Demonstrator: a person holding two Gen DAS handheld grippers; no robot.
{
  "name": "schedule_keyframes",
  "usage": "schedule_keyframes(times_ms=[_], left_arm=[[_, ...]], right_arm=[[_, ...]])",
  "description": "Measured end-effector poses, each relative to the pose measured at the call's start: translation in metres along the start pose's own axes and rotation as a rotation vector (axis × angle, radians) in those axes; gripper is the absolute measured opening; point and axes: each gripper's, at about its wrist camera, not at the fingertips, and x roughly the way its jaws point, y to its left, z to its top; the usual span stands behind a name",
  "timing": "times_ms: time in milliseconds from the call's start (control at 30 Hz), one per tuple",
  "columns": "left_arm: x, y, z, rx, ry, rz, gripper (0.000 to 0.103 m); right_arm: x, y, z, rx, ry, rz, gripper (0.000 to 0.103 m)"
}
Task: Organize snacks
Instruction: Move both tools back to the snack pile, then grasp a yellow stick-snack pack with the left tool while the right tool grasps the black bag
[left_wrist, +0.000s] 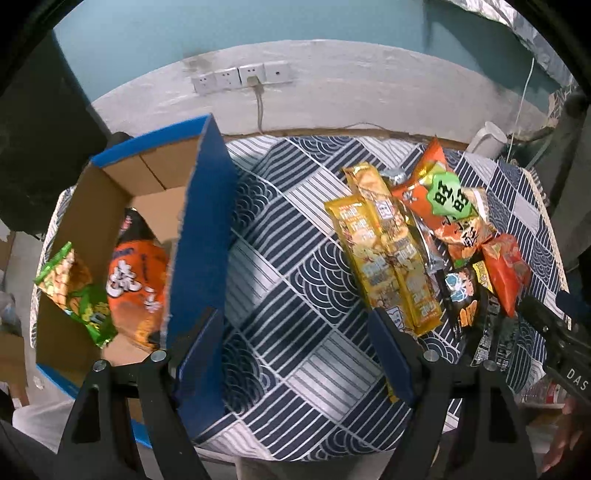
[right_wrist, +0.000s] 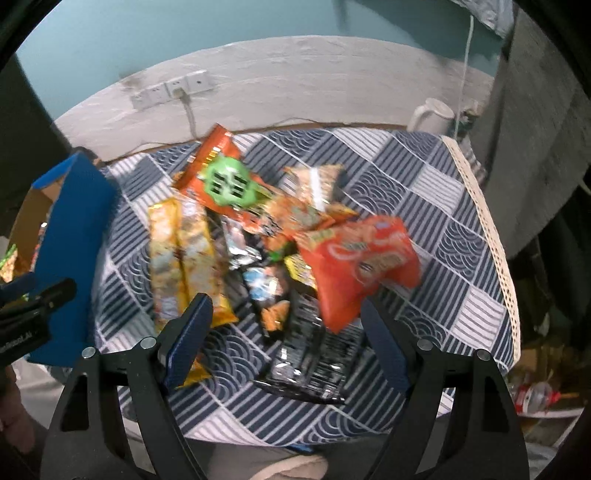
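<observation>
An open blue cardboard box (left_wrist: 207, 206) stands on the left of the table; a green packet (left_wrist: 77, 295) and an orange packet (left_wrist: 136, 284) lie inside it. To the right is a pile of snacks: two long yellow packets (left_wrist: 384, 251), an orange bag with a green label (left_wrist: 443, 195), a red-orange packet (right_wrist: 362, 258) and a black packet (right_wrist: 310, 354). My left gripper (left_wrist: 293, 314) is open over bare tablecloth between box and pile. My right gripper (right_wrist: 286, 299) is open above the pile, the black packet below its fingers and the blurred red-orange packet close to its right finger (right_wrist: 384, 343).
The table wears a blue-and-white patterned cloth (left_wrist: 295, 229) with a lace edge (right_wrist: 495, 236) on the right. A white kettle (right_wrist: 432, 114) stands at the far right corner. Wall sockets (left_wrist: 240, 77) with a cable are behind. Clutter lies on the floor (right_wrist: 539, 395) at the right.
</observation>
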Motion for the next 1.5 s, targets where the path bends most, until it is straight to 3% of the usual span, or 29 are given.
schedule_keyframes(times_ms=[267, 500, 733, 1033, 1167, 1367, 1500], left_arm=[[0.029, -0.020, -0.006, 0.020, 0.054, 0.000, 0.082], [0.048, -0.033, -0.012, -0.005, 0.112, -0.044, 0.082], [0.061, -0.044, -0.013, -0.009, 0.126, -0.037, 0.082], [0.082, -0.062, -0.018, 0.035, 0.153, -0.012, 0.082], [0.086, -0.066, -0.018, 0.054, 0.131, 0.003, 0.090], [0.085, -0.065, -0.022, 0.068, 0.119, -0.027, 0.090], [0.085, -0.056, -0.023, 0.048, 0.135, -0.054, 0.085]], right_arm=[[0.028, -0.021, -0.016, 0.055, 0.083, -0.035, 0.083], [0.052, -0.034, -0.032, 0.126, 0.145, -0.061, 0.083], [0.067, -0.035, -0.038, 0.143, 0.179, -0.057, 0.083], [0.082, -0.028, -0.034, 0.135, 0.184, -0.052, 0.084], [0.089, -0.024, -0.032, 0.115, 0.181, -0.062, 0.084], [0.096, -0.020, -0.028, 0.072, 0.175, -0.051, 0.084], [0.094, -0.014, -0.028, 0.063, 0.177, -0.034, 0.077]])
